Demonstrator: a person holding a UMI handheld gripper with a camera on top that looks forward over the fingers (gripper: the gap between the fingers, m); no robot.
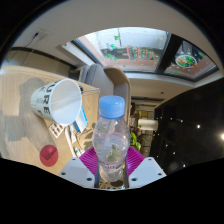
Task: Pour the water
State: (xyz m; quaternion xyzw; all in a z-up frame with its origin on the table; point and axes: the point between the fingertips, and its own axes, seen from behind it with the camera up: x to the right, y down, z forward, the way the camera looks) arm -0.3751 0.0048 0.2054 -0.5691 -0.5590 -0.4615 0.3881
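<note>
A clear plastic water bottle [112,145] with a light blue cap [114,104] stands upright between my gripper's [112,170] two fingers. Both magenta pads [90,160] press on its lower body, so the gripper is shut on the bottle. To the left and higher, a white paper cup [57,100] with dark lettering lies tilted on its side, its open mouth facing the bottle. The bottle's base is hidden by the gripper body.
A pale wooden table [20,125] spreads out at the left. A red round object [48,153] lies near the fingers at the left. A grey chair back [105,77] rises behind the bottle. A dark wall [185,125] stands at the right.
</note>
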